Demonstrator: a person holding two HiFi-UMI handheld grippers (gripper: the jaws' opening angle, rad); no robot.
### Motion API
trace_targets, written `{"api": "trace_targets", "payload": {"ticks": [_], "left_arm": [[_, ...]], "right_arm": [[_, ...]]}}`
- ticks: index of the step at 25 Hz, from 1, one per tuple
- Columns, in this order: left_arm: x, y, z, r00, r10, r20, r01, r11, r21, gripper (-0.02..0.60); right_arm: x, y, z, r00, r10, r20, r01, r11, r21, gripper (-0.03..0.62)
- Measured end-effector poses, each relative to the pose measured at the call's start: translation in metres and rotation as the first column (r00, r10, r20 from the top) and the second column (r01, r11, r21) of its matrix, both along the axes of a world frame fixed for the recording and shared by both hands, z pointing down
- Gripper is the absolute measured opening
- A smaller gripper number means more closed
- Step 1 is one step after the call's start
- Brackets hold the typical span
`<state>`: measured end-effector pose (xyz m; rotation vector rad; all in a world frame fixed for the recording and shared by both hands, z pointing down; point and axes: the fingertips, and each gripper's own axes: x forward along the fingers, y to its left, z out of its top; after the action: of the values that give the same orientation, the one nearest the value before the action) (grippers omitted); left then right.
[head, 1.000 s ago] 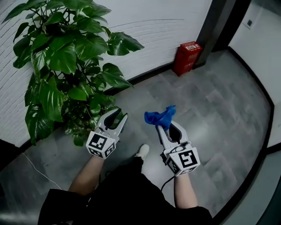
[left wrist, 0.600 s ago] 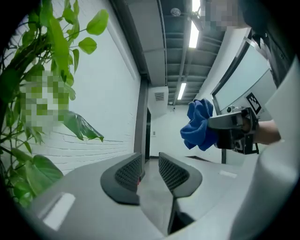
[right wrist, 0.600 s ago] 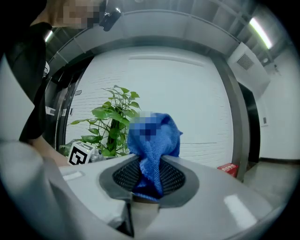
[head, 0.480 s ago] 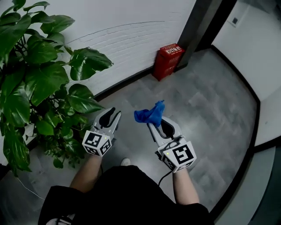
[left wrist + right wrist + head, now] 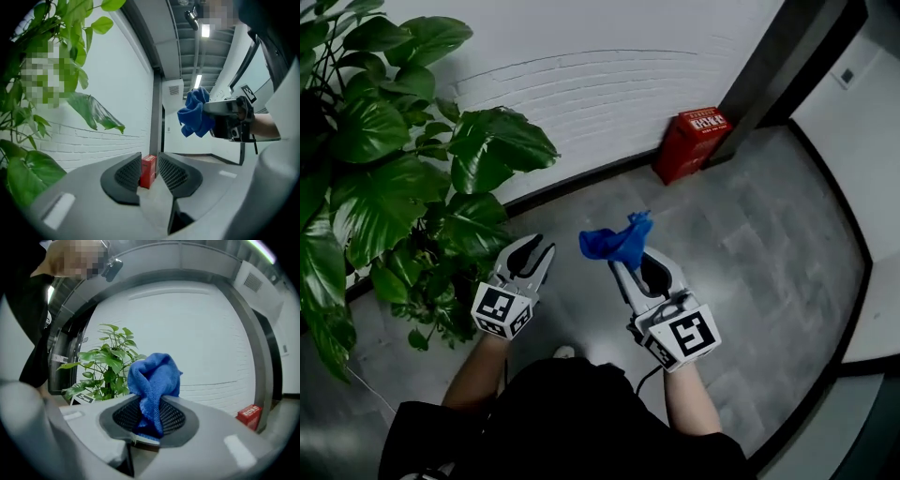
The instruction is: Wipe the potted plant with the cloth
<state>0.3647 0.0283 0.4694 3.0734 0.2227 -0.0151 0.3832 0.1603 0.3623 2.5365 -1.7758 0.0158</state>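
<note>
Potted plant stands on the grey floor against the white brick wall, filling the left of the head view, its broad leaves not yet touched by the blue cloth. The right gripper has its jaws clamped on one end of the cloth, leaving the bunched bulk free past the tips, apparently as a wiping pad. The left gripper, just beside the lower leaves, has its jaws slightly apart with nothing between them, probably free to steady a leaf. Compared with a second ago, the plant has slid from upper centre to the left edge and looms larger, while the grip on the cloth is unchanged.
</note>
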Motion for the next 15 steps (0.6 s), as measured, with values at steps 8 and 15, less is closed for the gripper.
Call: {"api": "trace_targets", "payload": {"ticks": [8, 15], "left_arm": [[-0.001, -0.093, -0.001, 0.93, -0.366, 0.034, 0.363, 0.929, 0.071, 0.12], [0.016, -0.165, -0.014, 0.709, -0.704, 0.026, 0.698, 0.708, 0.107, 0.12]], "right_arm": [[0.03, -0.102, -0.045, 0.919, -0.383, -0.098, 0.391, 0.917, 0.077, 0.104], [0.086, -0.158, -0.086, 0.744, -0.647, -0.167, 0.665, 0.74, 0.096, 0.104]]}}
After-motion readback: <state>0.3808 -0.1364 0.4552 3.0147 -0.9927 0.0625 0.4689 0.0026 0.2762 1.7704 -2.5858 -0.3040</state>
